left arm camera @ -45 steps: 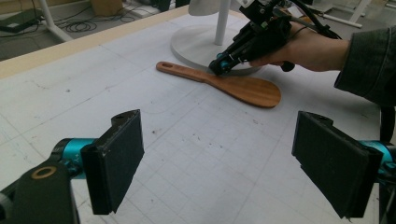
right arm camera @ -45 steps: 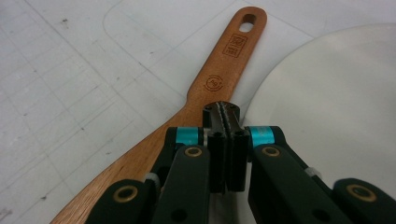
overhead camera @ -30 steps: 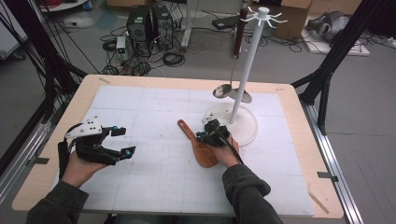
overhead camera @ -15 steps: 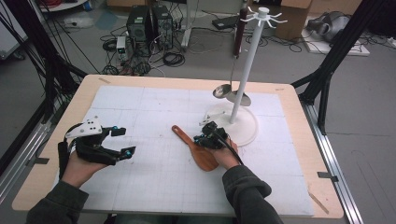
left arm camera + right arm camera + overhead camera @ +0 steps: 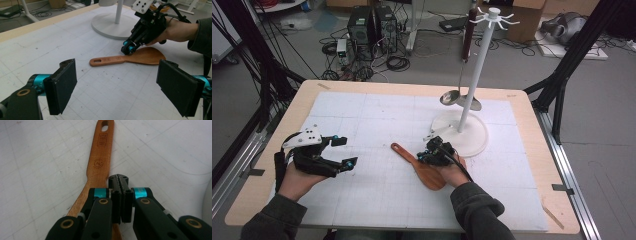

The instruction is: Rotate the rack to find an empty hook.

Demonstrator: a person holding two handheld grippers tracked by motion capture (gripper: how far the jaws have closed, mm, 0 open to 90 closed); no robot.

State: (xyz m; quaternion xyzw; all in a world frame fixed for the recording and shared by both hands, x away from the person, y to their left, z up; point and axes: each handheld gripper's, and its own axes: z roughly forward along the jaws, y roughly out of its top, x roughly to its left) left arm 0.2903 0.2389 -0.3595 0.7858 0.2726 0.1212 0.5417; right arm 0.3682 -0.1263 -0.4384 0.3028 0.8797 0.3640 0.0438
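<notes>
I'm pressing the closed, empty right gripper (image 5: 430, 156) on the spatula (image 5: 418, 166) lying mid-worktop (image 5: 532, 200) beside the stand (image 5: 472, 135); left gripper (image 5: 339, 151) waiting open. Next probably reopening to grasp the handle.

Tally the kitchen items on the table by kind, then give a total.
Wooden spatula: 1, flat on the mat
Metal ladle: 1, hanging on the stand
White utensil stand: 1
Total: 3
</notes>
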